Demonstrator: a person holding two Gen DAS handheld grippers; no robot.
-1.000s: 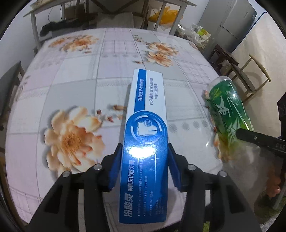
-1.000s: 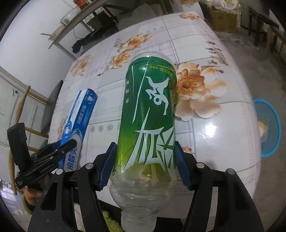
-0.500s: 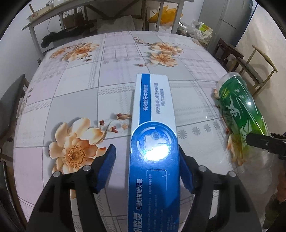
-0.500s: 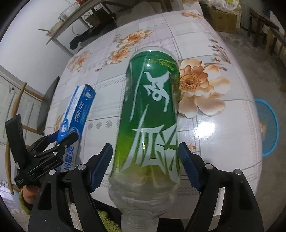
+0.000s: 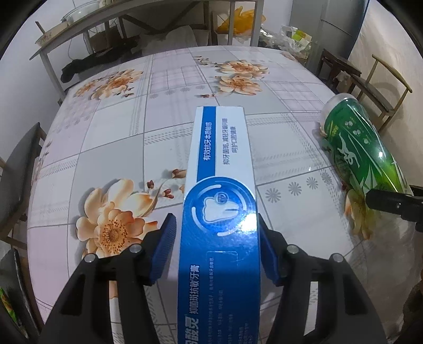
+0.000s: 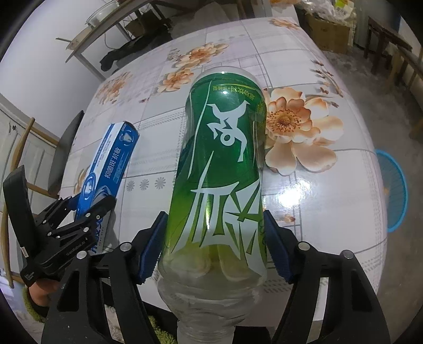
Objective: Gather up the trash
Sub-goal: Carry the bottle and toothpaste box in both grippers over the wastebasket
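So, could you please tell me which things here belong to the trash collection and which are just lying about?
Part of the job:
- blue and white toothpaste box
- green-labelled plastic bottle

Just lying about:
- wooden chair
- black clothing behind the table
- yellow bag
- cardboard box on the floor

Ahead of me the glossy floral-print surface lies open all the way to its far edge. The long blue-and-white toothpaste carton fills the gap in front of my left gripper, and the clear plastic bottle with a green label does the same for my right gripper. A free lane of surface runs between carton and bottle. Wooden chairs crowd the right edge.
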